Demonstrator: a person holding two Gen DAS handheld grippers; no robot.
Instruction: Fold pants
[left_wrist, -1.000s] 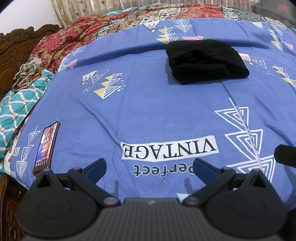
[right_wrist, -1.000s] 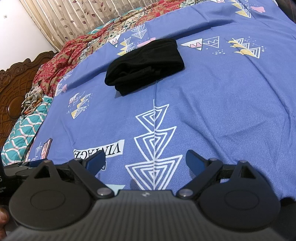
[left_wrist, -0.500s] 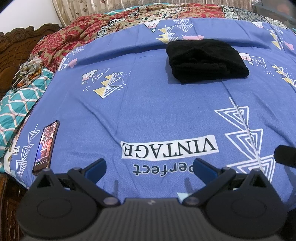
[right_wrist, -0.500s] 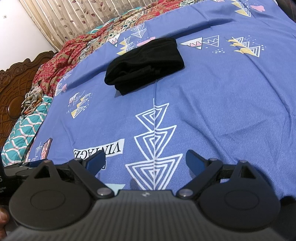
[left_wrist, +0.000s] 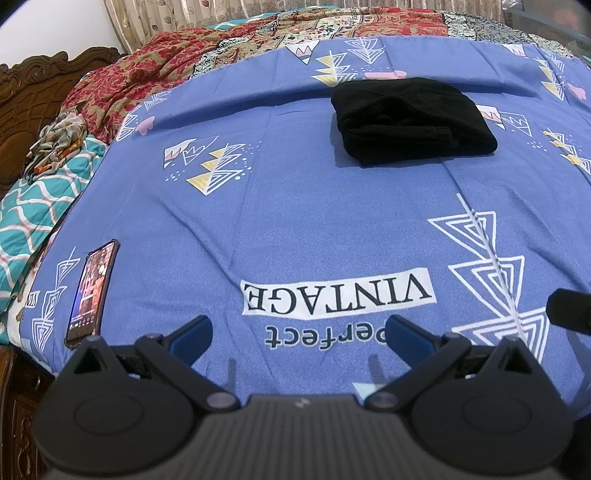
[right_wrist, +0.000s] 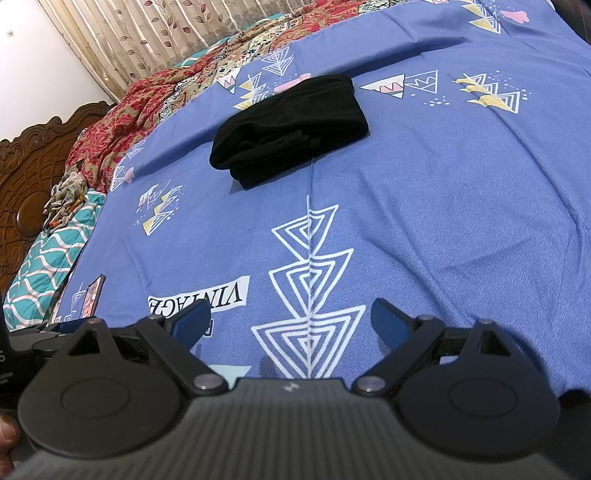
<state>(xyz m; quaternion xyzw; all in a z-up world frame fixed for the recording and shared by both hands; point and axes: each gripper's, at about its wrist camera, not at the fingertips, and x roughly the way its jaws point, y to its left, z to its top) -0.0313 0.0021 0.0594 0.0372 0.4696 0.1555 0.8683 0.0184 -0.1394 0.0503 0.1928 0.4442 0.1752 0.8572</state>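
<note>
The black pants (left_wrist: 410, 120) lie folded into a compact bundle on the blue printed bedsheet (left_wrist: 295, 221), far ahead of both grippers; they also show in the right wrist view (right_wrist: 290, 123). My left gripper (left_wrist: 297, 336) is open and empty, low over the near edge of the bed. My right gripper (right_wrist: 290, 321) is open and empty, also near the front edge, well short of the pants. The tip of the right gripper (left_wrist: 570, 310) shows at the right edge of the left wrist view.
A phone (left_wrist: 92, 291) lies on the sheet near the left front edge, also in the right wrist view (right_wrist: 92, 297). Red patterned blankets (left_wrist: 155, 70) and a teal pillow (left_wrist: 33, 214) lie at the left, by a carved wooden headboard (right_wrist: 26, 177).
</note>
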